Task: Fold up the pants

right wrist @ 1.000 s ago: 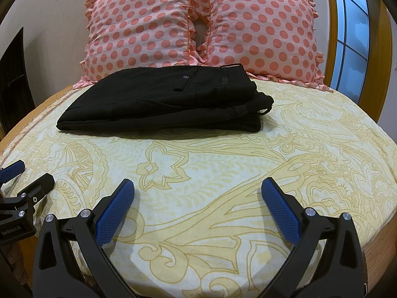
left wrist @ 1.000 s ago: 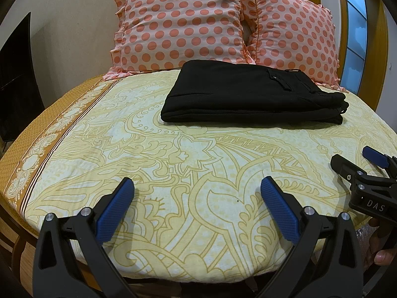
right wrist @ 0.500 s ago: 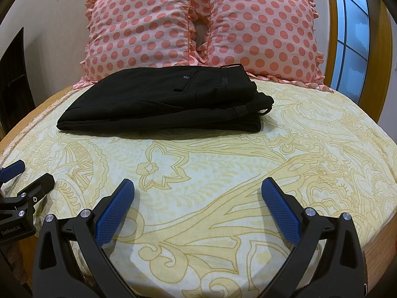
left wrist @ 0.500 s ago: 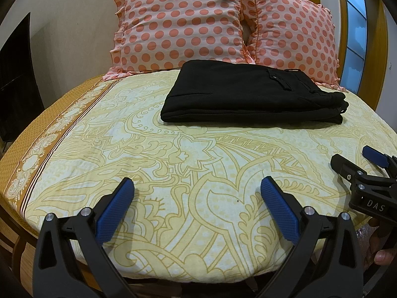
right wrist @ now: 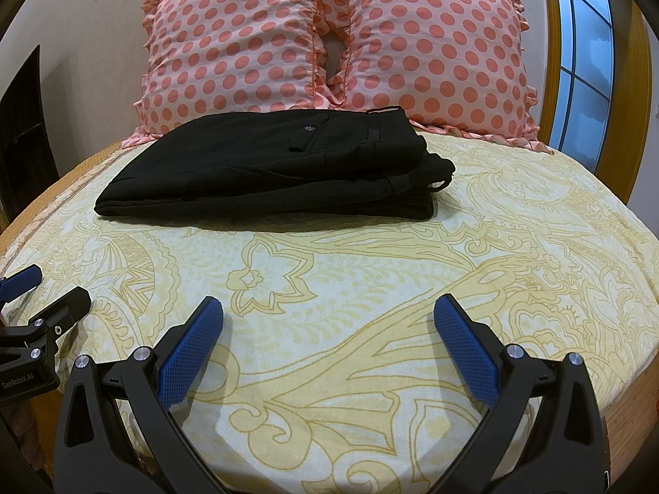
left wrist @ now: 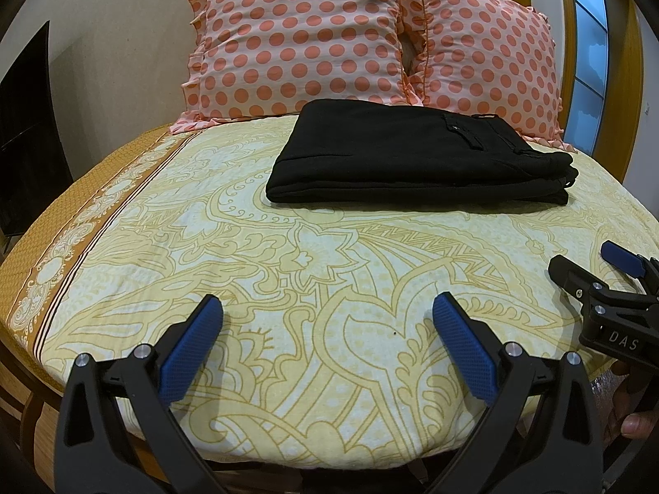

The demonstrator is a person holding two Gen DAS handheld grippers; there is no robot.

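Note:
Black pants (left wrist: 416,156) lie folded in a flat rectangular stack on the yellow patterned bedsheet (left wrist: 288,255), just in front of the pillows; they also show in the right wrist view (right wrist: 280,164). My left gripper (left wrist: 327,321) is open and empty, low over the near part of the bed, well short of the pants. My right gripper (right wrist: 327,321) is open and empty, also near the bed's front edge. Each gripper shows at the side of the other's view, the right one (left wrist: 597,276) and the left one (right wrist: 45,300).
Two pink polka-dot pillows (left wrist: 304,41) (left wrist: 490,61) lean against the wall behind the pants. A window with a wooden frame (right wrist: 585,61) is at the right. A dark piece of furniture (left wrist: 24,123) stands left of the bed. The sheet's brown border (left wrist: 82,222) runs along the left edge.

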